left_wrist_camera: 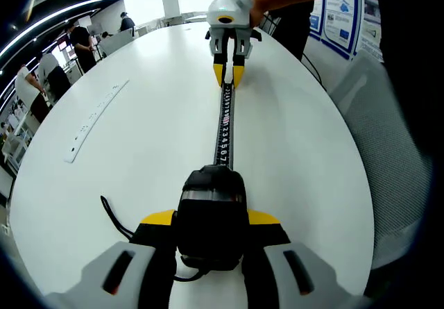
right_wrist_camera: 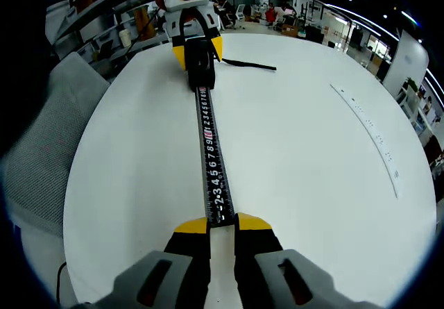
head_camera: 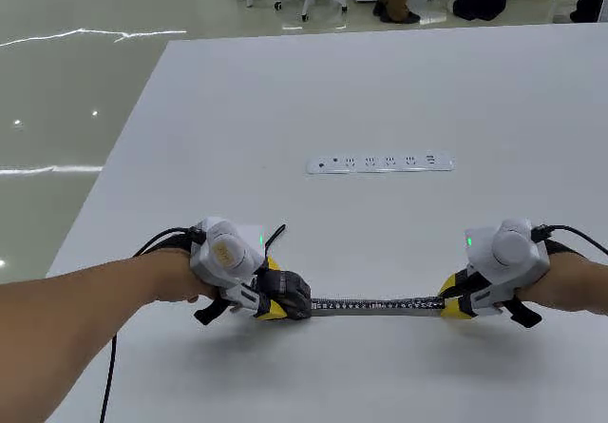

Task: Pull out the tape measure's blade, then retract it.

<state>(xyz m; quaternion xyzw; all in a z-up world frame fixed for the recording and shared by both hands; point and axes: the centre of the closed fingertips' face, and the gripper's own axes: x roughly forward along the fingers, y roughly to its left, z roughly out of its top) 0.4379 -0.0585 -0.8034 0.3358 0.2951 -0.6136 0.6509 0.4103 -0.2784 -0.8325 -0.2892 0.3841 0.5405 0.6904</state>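
Both jaws closed: left gripper (head_camera: 274, 288) holds the tape measure case (left_wrist_camera: 211, 212), right gripper (right_wrist_camera: 222, 223) its blade (right_wrist_camera: 210, 149).

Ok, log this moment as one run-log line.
left gripper: shut on tape measure case | right gripper: shut on blade end | blade: pulled out, spanning between grippers | retraction: not yet done

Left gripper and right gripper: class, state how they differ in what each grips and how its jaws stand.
The left gripper clamps the black tape measure case; the right gripper pinches the end of the blade. The left's jaws stand wide around the case; the right's nearly meet on the thin blade. Both have yellow-tipped jaws and sit low over the white table.
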